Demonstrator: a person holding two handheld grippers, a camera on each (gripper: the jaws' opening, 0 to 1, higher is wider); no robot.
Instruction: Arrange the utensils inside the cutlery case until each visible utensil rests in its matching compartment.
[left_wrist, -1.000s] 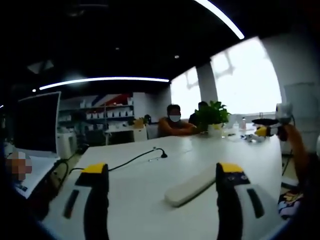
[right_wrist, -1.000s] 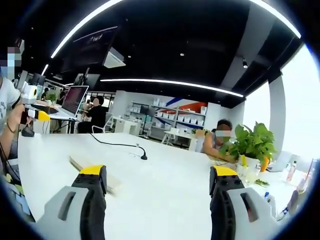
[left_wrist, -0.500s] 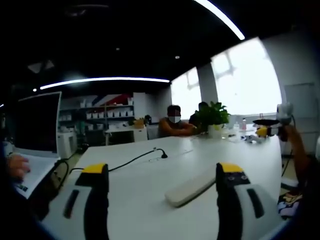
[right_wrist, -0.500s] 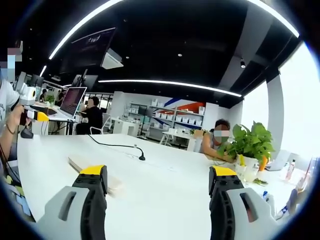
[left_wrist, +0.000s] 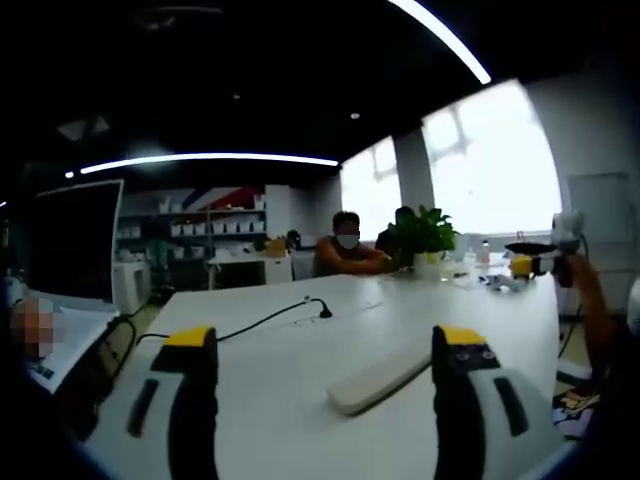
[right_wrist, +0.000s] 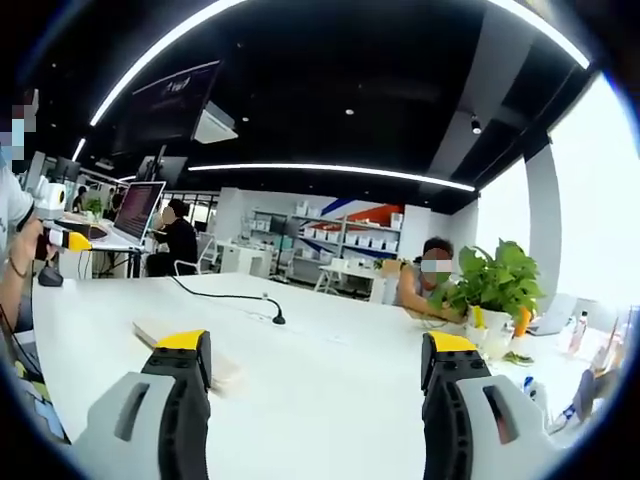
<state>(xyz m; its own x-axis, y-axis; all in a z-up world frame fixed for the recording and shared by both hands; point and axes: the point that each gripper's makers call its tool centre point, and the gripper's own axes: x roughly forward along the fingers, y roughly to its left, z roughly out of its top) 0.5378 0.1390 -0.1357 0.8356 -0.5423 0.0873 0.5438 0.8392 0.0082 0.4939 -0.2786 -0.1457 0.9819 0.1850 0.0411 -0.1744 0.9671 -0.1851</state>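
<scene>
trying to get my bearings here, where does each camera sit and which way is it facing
Left gripper view: rides the left gripper, facing across the white table to the long flat pale case; own yellow-tipped jaws apart; the right gripper and the person's arm enter far right.
Right gripper view: rides the right gripper, facing over the table; the left gripper enters left.
Shared: table, case, leafy green potted plant.

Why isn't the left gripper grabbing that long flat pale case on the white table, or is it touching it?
Apart. In the left gripper view, the left gripper is open and the long flat pale case lies beyond its tips.
</scene>
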